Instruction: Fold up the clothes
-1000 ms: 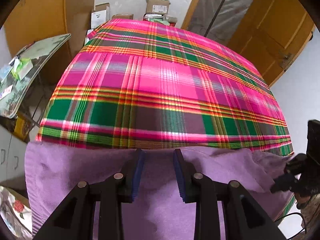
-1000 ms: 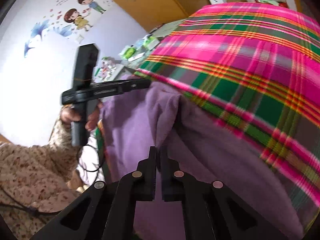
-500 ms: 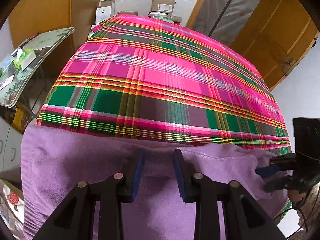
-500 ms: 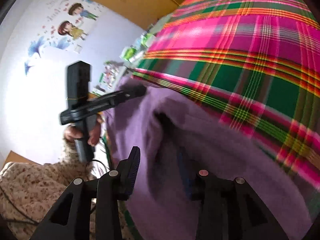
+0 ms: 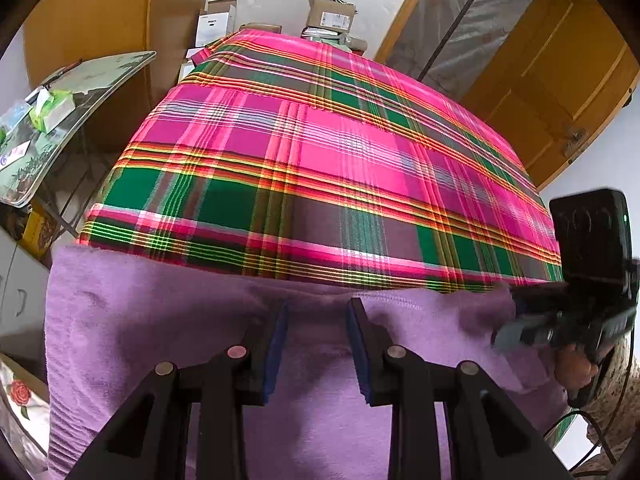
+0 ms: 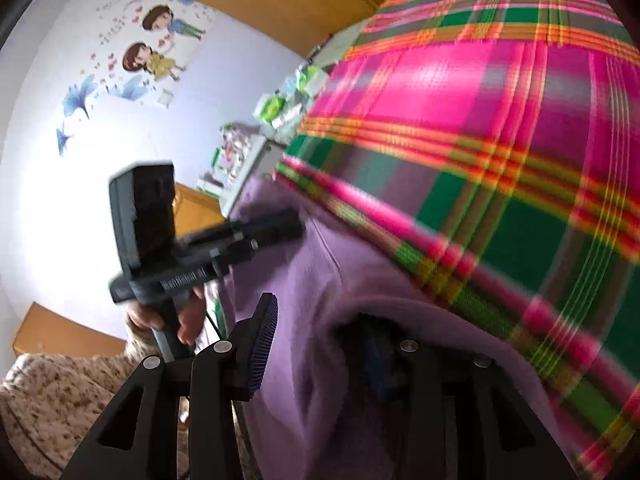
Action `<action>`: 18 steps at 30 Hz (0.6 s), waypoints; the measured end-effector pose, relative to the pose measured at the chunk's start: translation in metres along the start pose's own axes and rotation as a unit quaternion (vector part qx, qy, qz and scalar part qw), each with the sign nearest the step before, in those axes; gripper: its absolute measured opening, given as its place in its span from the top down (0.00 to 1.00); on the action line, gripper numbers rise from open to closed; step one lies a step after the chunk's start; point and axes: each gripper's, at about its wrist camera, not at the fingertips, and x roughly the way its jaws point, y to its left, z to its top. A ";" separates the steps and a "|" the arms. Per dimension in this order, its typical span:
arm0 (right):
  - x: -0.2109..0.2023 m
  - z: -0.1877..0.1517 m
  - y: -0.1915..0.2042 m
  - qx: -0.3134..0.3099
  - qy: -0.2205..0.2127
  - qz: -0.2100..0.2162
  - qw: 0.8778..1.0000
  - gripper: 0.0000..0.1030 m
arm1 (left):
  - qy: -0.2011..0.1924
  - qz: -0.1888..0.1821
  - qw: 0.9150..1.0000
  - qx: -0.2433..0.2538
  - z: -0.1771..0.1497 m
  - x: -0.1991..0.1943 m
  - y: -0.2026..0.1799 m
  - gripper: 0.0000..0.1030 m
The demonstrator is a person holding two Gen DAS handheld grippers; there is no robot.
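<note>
Purple garment [image 5: 168, 344] lies spread on the near edge of the plaid cloth [image 5: 320, 160], right under and ahead of both grippers.

L gripper [image 5: 316, 312]: jaws apart, blue pads straddling a bit of the garment's far hem w/ a clear gap either side of the cloth, so not clamping. It points down at the fabric, hem just past the tips.

R gripper [image 6: 320, 320]: jaws have just been opening, now standing wide. Left finger [image 6: 264, 340] is clear of the fabric; the right one is half buried under a raised purple fold [image 6: 400, 308], which sits betw. the jaws but isn't pinched. View is motion-blurred.

From the R cam, the L gripper [image 6: 280, 226] shows up-left, tips on the garment's edge, held by a hand [image 6: 168, 320] w/ a patterned sleeve [image 6: 60, 392] below. From the L cam, the R gripper [image 5: 516, 320] is at far right, tips over the garment's right end.

Side table [image 5: 80, 92] w/ clutter is off to the left of the L gripper; boxes [image 5: 332, 16] beyond the far end of the cloth.
</note>
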 end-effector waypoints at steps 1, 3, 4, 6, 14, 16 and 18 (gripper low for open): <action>-0.004 0.005 -0.002 0.003 -0.011 0.000 1.000 0.59 | -0.001 0.001 1.000 -0.001 0.001 0.000 0.001 0.70; -0.013 0.013 -0.006 0.012 -0.033 -0.012 0.999 0.60 | -0.006 0.001 1.000 -0.003 0.003 -0.001 0.001 0.70; -0.015 0.016 -0.008 0.016 -0.039 -0.015 0.999 0.67 | -0.010 0.000 1.000 -0.002 0.004 -0.003 0.000 0.70; -0.019 0.022 -0.013 0.023 -0.043 -0.020 0.999 0.77 | -0.014 0.000 1.000 0.002 0.006 -0.004 -0.001 0.70; -0.013 0.039 -0.034 0.041 -0.002 -0.049 0.998 0.85 | -0.010 -0.011 0.999 0.052 0.015 0.005 -0.021 0.70; -0.010 0.038 -0.039 0.046 0.012 -0.059 0.997 0.85 | -0.005 -0.017 0.997 0.072 0.017 0.010 -0.031 0.70; -0.009 0.038 -0.043 0.043 0.026 -0.064 0.997 0.85 | 0.001 -0.025 0.995 0.097 0.019 0.014 -0.044 0.70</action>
